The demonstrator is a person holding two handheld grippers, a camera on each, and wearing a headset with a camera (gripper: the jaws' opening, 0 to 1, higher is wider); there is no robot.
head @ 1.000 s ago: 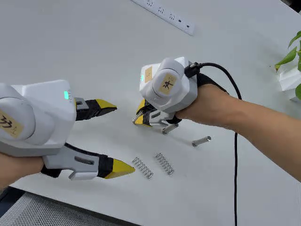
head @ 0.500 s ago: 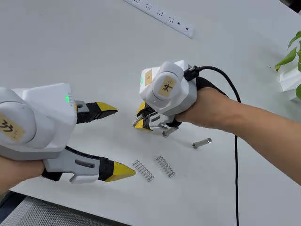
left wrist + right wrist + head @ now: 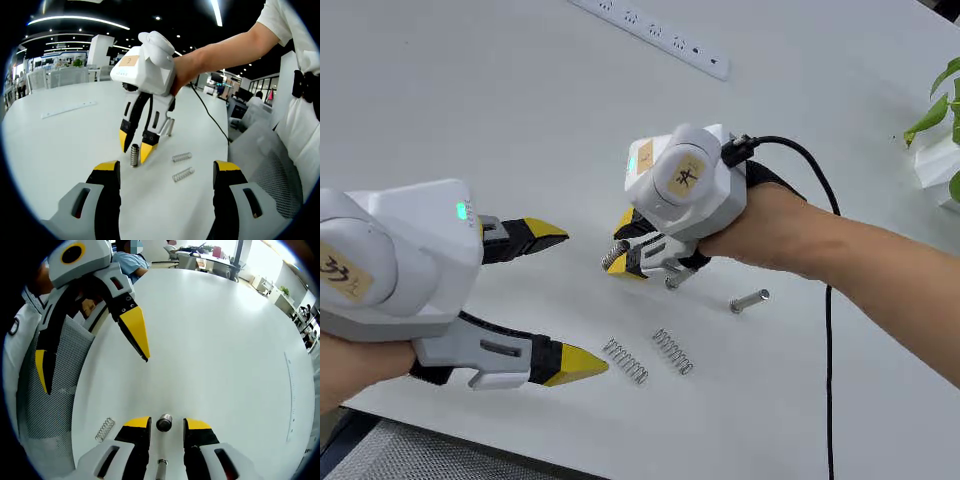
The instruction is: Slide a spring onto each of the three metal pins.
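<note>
My right gripper point(image 3: 620, 258) is shut on a short metal pin point(image 3: 134, 155) with a spring wound round it; the pin's end point(image 3: 164, 422) shows between the yellow tips. A second, bare pin point(image 3: 675, 278) pokes out under that gripper's body. Further right a third pin point(image 3: 749, 299) lies flat on the white table. Two loose springs point(image 3: 624, 360) point(image 3: 672, 351) lie side by side near the front edge. My left gripper point(image 3: 565, 300) hangs wide open to the left of the springs, holding nothing, and its jaws frame the right gripper point(image 3: 135, 145).
A white power strip point(image 3: 655, 32) lies at the far edge of the table point(image 3: 470, 100). A potted plant point(image 3: 942, 110) stands at the right edge. A black cable point(image 3: 825, 300) trails from the right gripper along the person's forearm.
The right gripper has lifted and tipped a little, so the spring-covered pin now shows at its tips. The left gripper has hardly moved.
</note>
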